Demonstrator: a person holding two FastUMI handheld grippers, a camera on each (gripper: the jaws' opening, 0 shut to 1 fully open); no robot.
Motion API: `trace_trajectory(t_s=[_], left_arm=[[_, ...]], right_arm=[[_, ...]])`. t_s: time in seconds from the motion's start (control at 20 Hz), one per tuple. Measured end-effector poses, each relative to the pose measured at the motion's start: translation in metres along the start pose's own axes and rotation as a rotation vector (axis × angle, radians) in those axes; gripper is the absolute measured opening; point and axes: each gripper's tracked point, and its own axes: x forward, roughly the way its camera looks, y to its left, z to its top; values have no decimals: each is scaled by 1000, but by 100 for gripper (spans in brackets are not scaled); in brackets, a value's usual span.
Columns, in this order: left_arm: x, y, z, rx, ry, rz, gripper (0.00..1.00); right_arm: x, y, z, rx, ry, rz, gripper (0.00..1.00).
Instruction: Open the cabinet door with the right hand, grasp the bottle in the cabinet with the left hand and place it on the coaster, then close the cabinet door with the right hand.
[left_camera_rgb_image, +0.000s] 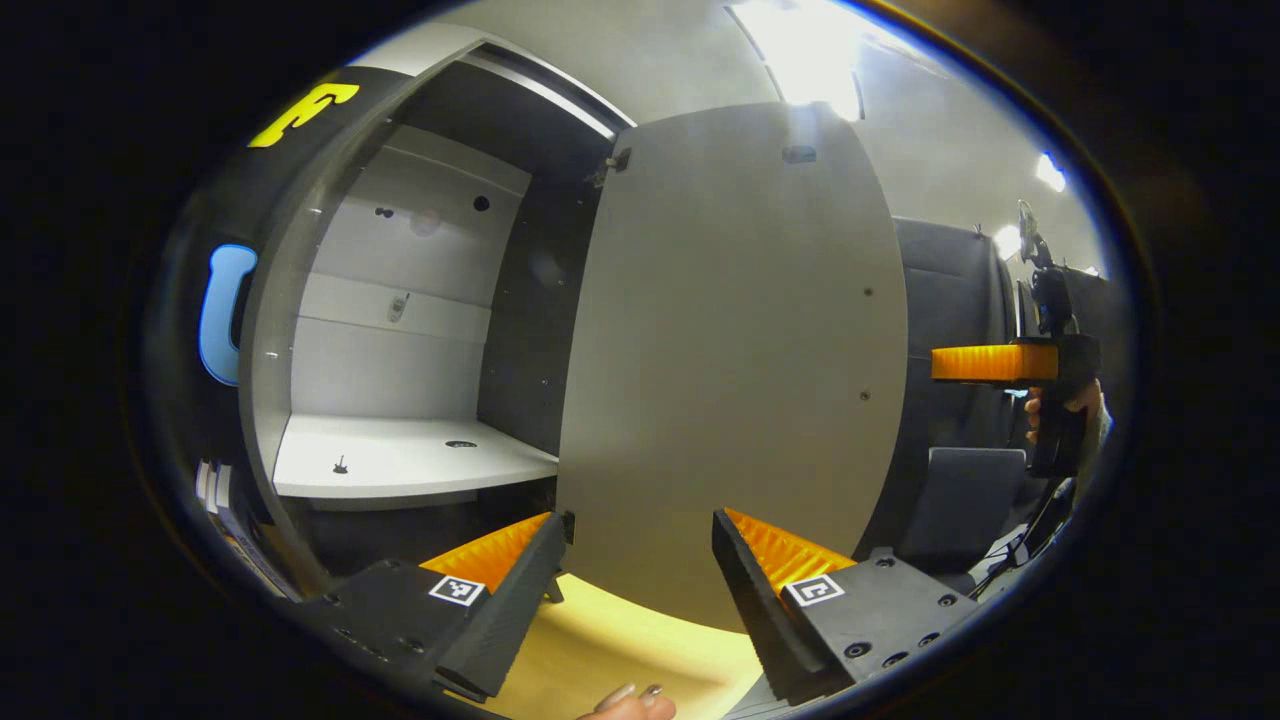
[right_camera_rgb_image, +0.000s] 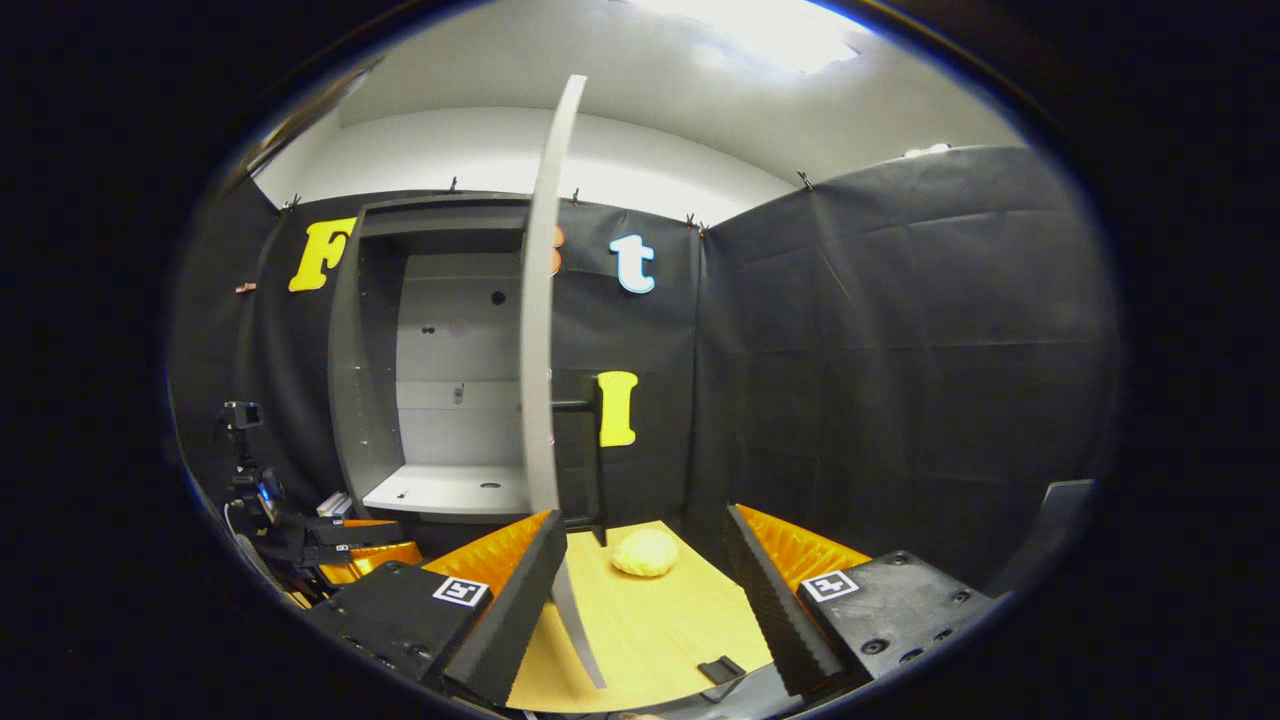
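The grey cabinet door (left_camera_rgb_image: 730, 350) stands swung wide open in the left gripper view, close in front of my open left gripper (left_camera_rgb_image: 640, 520). Left of it is the cabinet's inside with a white shelf (left_camera_rgb_image: 400, 455); that shelf carries just a small dark speck and a round dark spot. Past the door's right edge, a hand holds my right gripper (left_camera_rgb_image: 990, 362). In the right gripper view the door (right_camera_rgb_image: 540, 350) is edge-on, its lower edge running down between the fingers of my open right gripper (right_camera_rgb_image: 642, 515), near the left finger. A pale yellow round thing (right_camera_rgb_image: 645, 552) lies on the wooden table (right_camera_rgb_image: 650, 630).
The left gripper (right_camera_rgb_image: 345, 545) sits low at the left of the cabinet (right_camera_rgb_image: 450, 400) in the right gripper view. A few books (left_camera_rgb_image: 215, 490) lean beside the cabinet's left wall. A small black piece (right_camera_rgb_image: 720, 668) lies at the table's near edge. Black cloth walls close in the right side.
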Motion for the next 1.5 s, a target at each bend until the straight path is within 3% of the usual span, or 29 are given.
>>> trace_trajectory(t_s=[0.05,0.2,0.25,0.3,0.35,0.4,0.5,0.55,0.6,0.8,1.15,1.5], left_arm=[[5,-2,-1,-2,1,13,93],[15,-2,-3,-16,1,62,93],[17,-1,-3,-19,3,78,93],[18,1,-5,-23,10,94,93],[19,2,-7,-26,18,110,93],[18,4,-8,-28,21,127,93],[16,9,-9,-30,21,156,93],[12,11,-9,-31,26,168,93],[8,13,-10,-33,33,178,93],[-5,23,-9,-32,39,183,94],[-53,43,1,-23,38,171,94],[-120,84,10,-28,34,261,93]], right_arm=[[6,-3,-1,6,2,17,100],[43,7,-12,24,19,110,98],[50,12,-13,32,27,149,91],[55,16,-14,35,35,188,97],[58,22,-16,32,48,231,98],[61,23,-18,21,59,252,91],[62,30,-17,28,78,303,95],[59,30,-18,40,91,321,90],[59,37,-18,53,100,337,100],[51,61,-19,50,105,378,97],[37,145,-24,68,123,488,98],[45,230,-34,118,110,582,98]])
